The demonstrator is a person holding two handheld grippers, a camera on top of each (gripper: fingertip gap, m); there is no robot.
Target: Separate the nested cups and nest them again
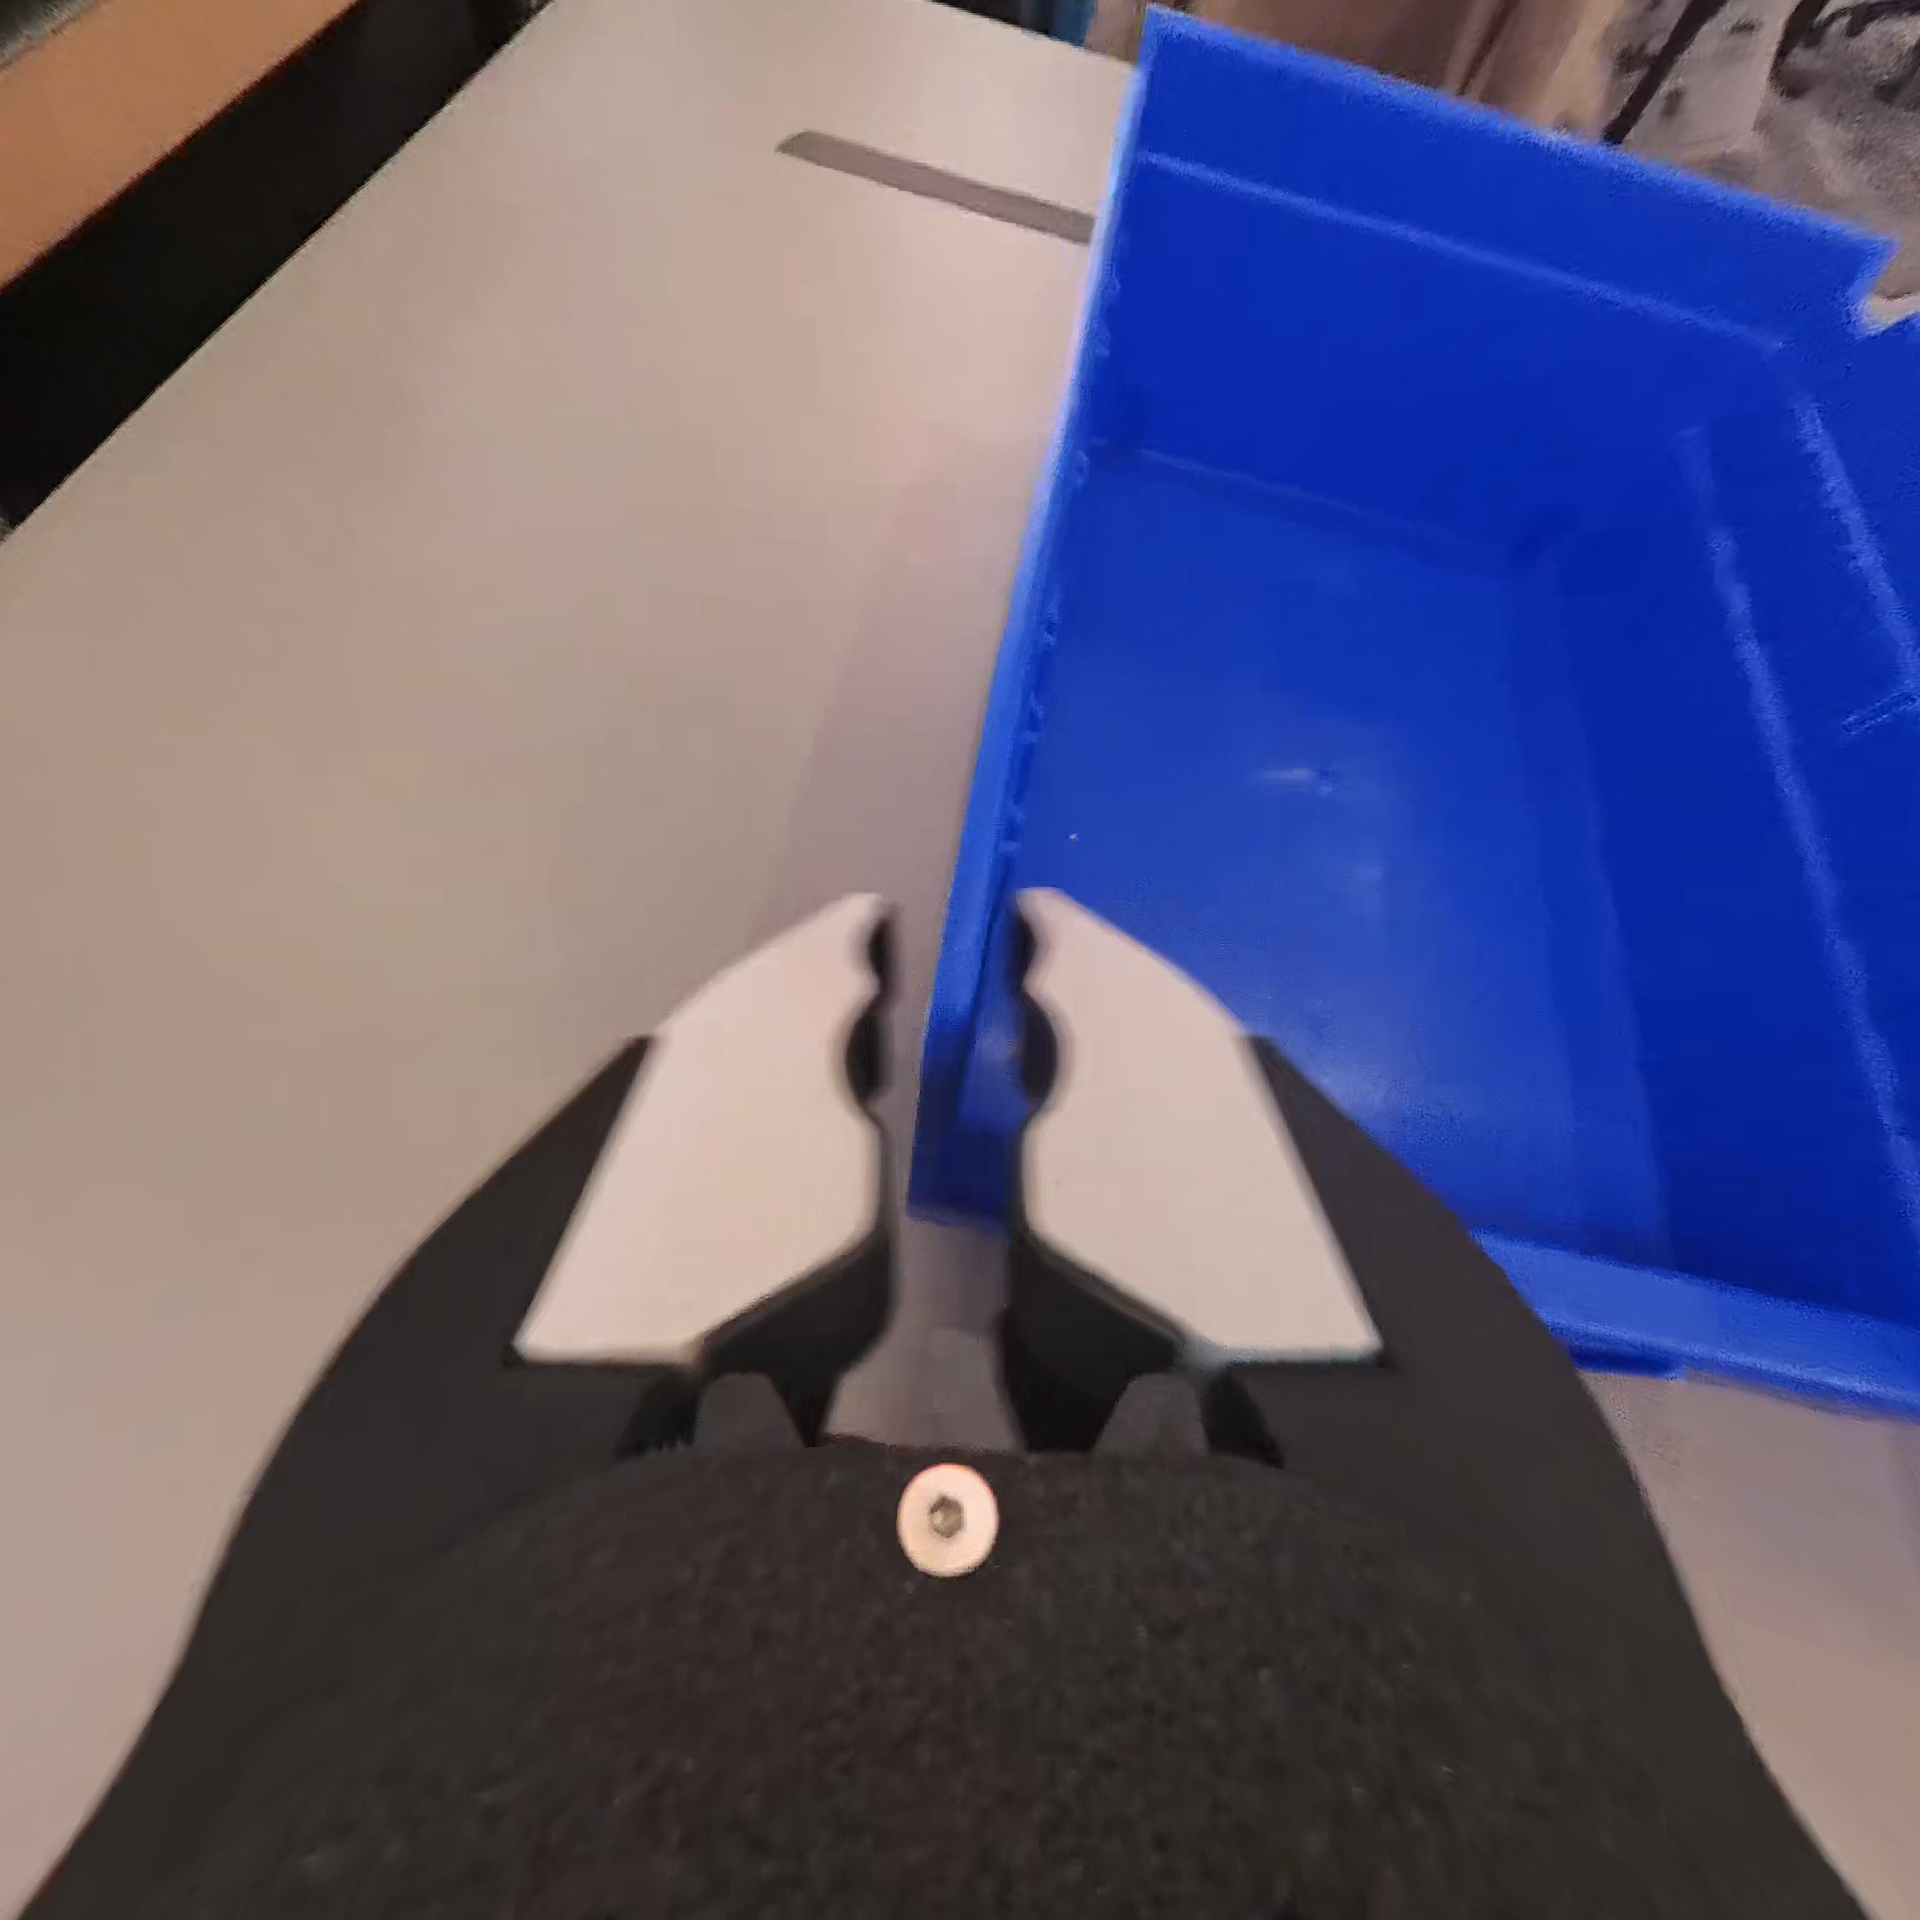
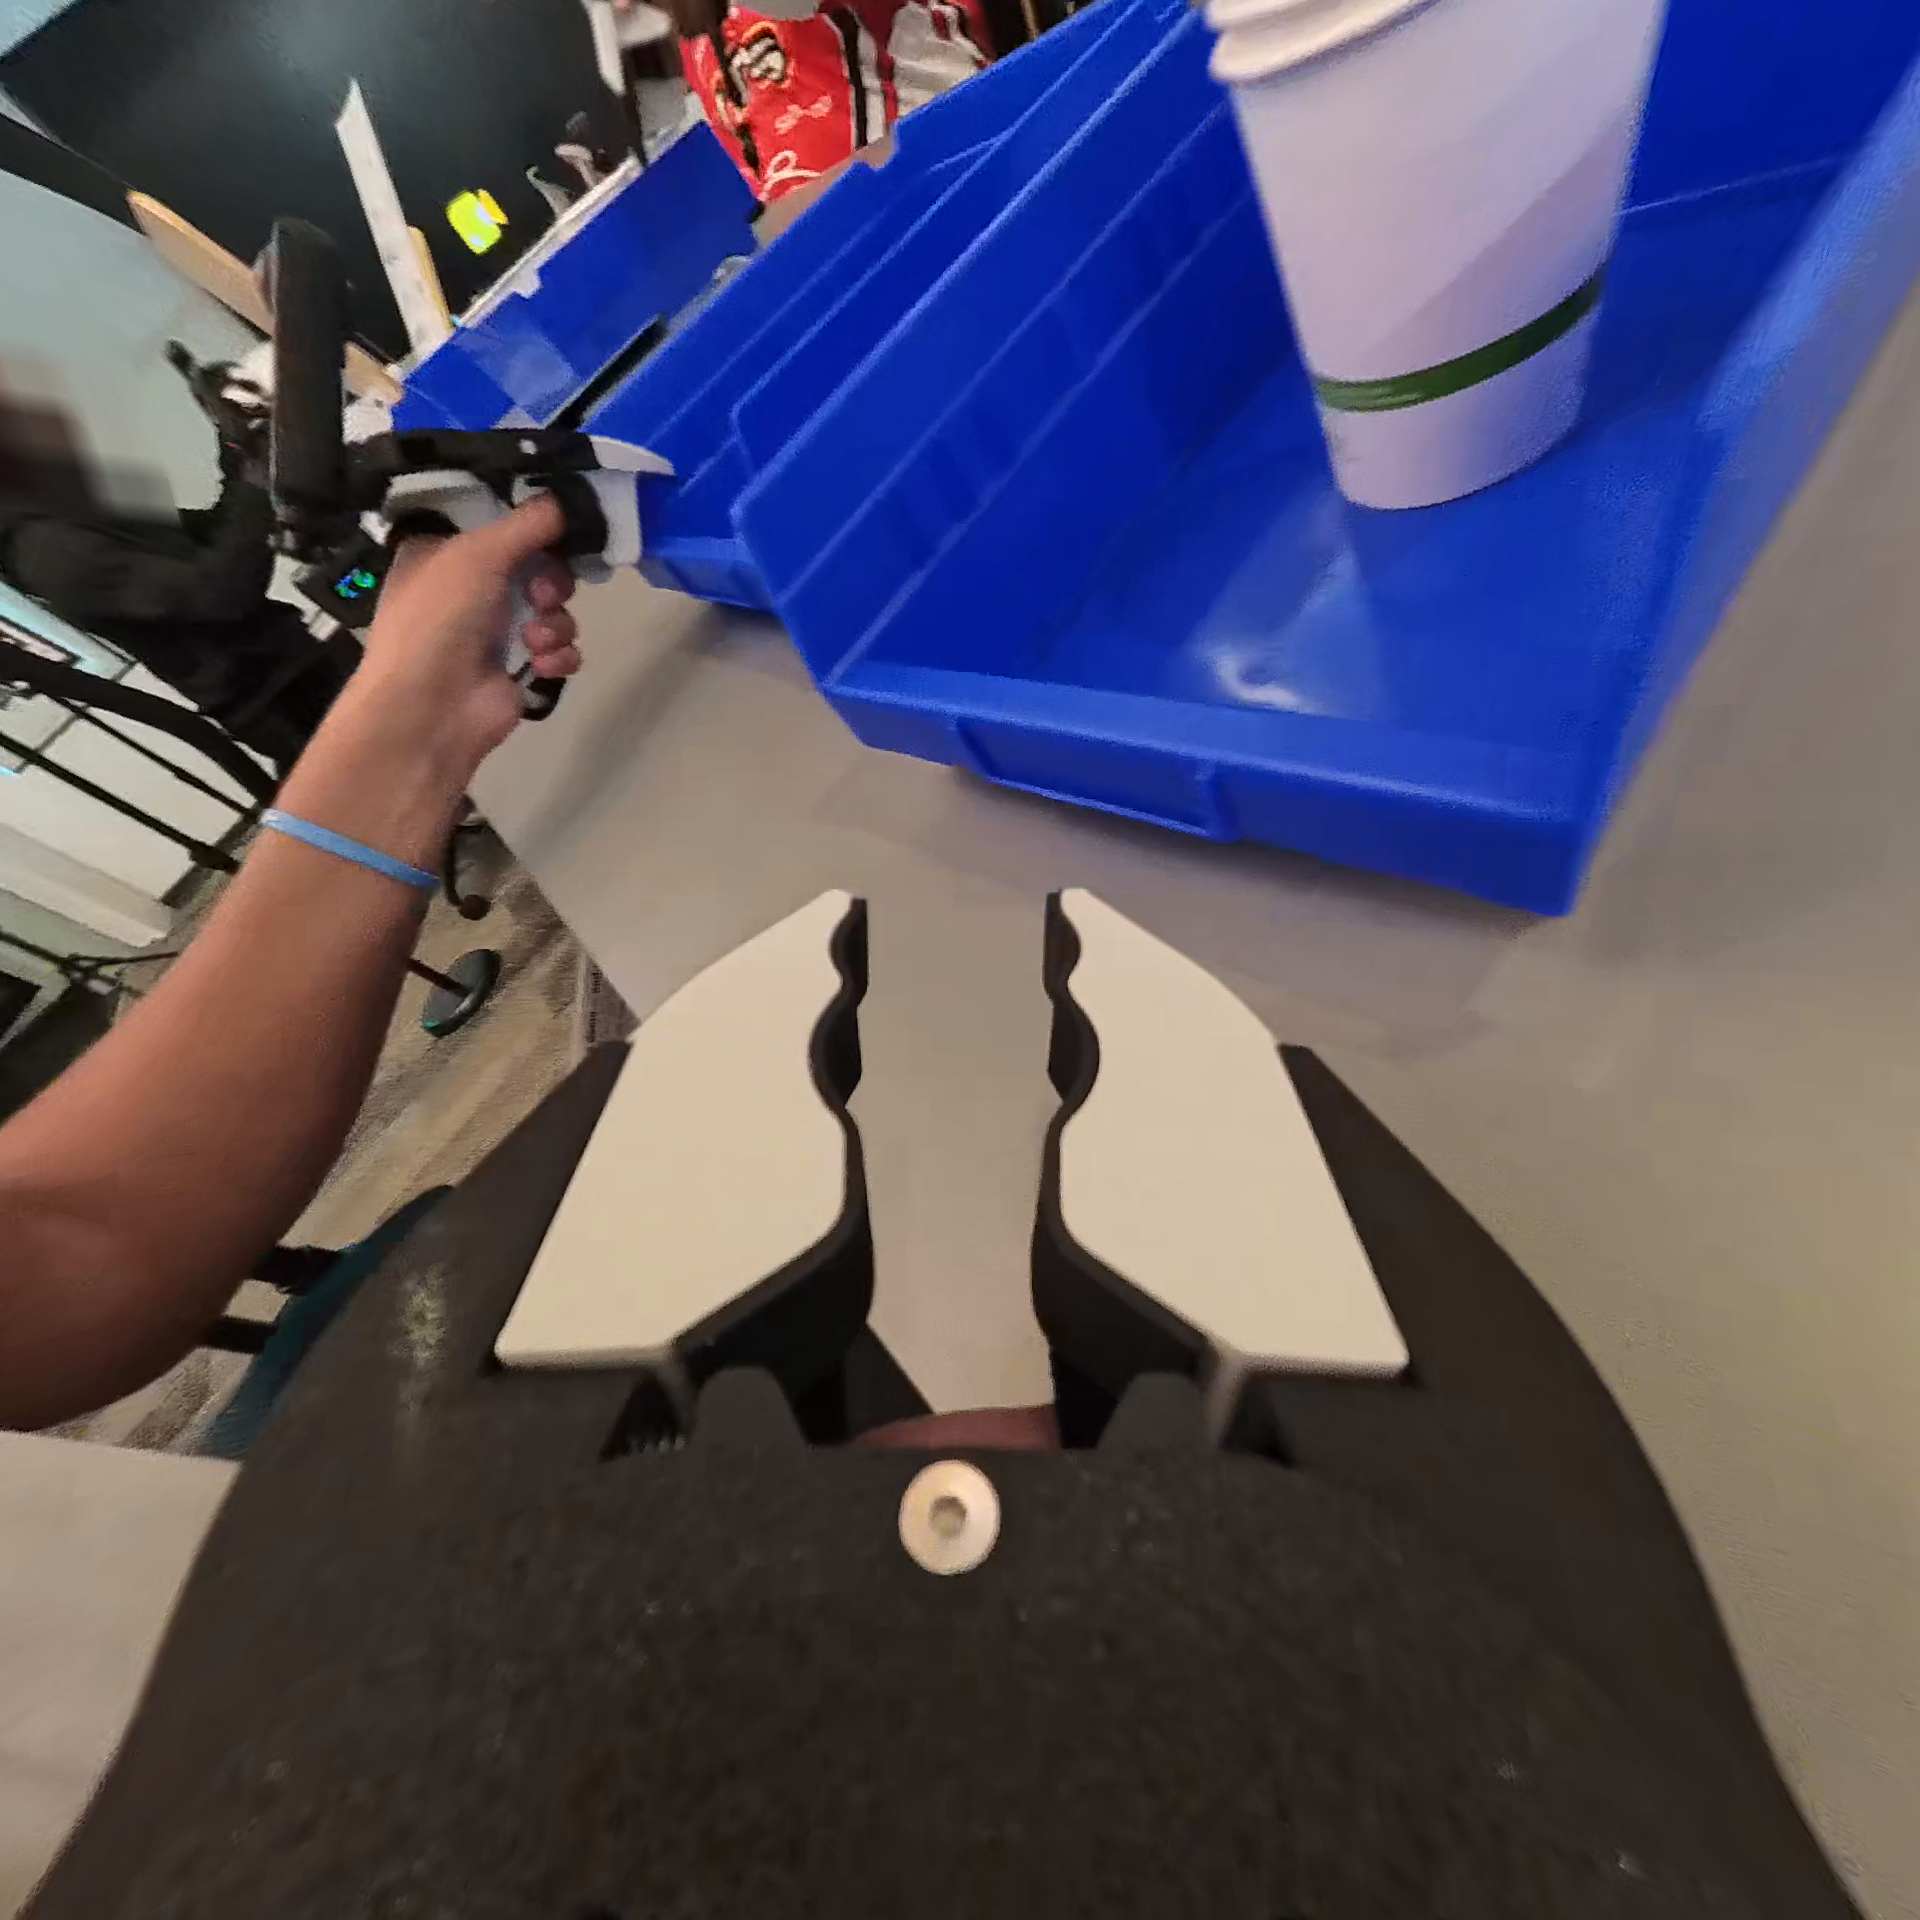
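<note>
Right wrist view | cups (image 2: 1444,260) in bin (image 2: 1247,748), beyond parted right gripper (image 2: 951,914)

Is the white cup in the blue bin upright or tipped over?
Upright. In the right wrist view the white cup stands on its base on the blue bin floor, rim up.

Two tool-mounted cameras, each facing forward along its fingers.
Left view looks steeply down, close, at the table (image 1: 520,623) and a blue bin (image 1: 1403,779) ahead-right. Right view looks lower, farther back; both share table and bins.
</note>
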